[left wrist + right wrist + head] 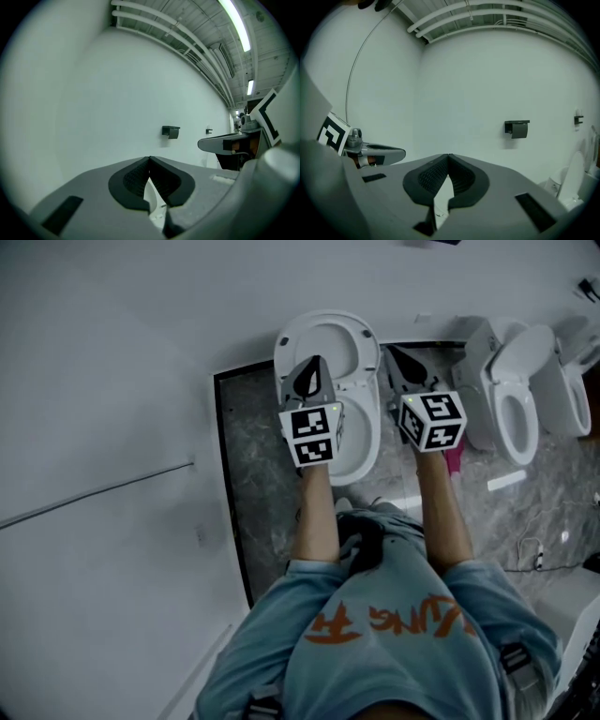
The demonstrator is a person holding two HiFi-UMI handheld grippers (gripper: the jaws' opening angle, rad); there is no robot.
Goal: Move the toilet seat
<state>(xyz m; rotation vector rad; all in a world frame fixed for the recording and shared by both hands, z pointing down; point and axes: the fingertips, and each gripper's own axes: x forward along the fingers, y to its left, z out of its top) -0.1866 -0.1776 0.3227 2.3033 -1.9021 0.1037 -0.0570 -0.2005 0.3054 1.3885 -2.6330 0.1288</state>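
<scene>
In the head view a white toilet (364, 432) stands against the wall, and its seat (323, 334) looks raised towards that wall. My left gripper (313, 364) hovers over the toilet, shut, with nothing between its fingers. My right gripper (394, 352) is just right of the toilet above the dark floor, also shut and empty. The left gripper view shows the left gripper (149, 159) aimed at a bare white wall with its jaws together. The right gripper (448, 157) points at the same wall, jaws together. Neither gripper touches the seat.
Two more white toilets (514, 395) (572, 381) stand to the right. A pink object (453, 461), a white strip (506, 481) and a cable (532, 554) lie on the marble floor. A black paper holder (518, 128) hangs on the wall. White flooring (103, 549) spreads left.
</scene>
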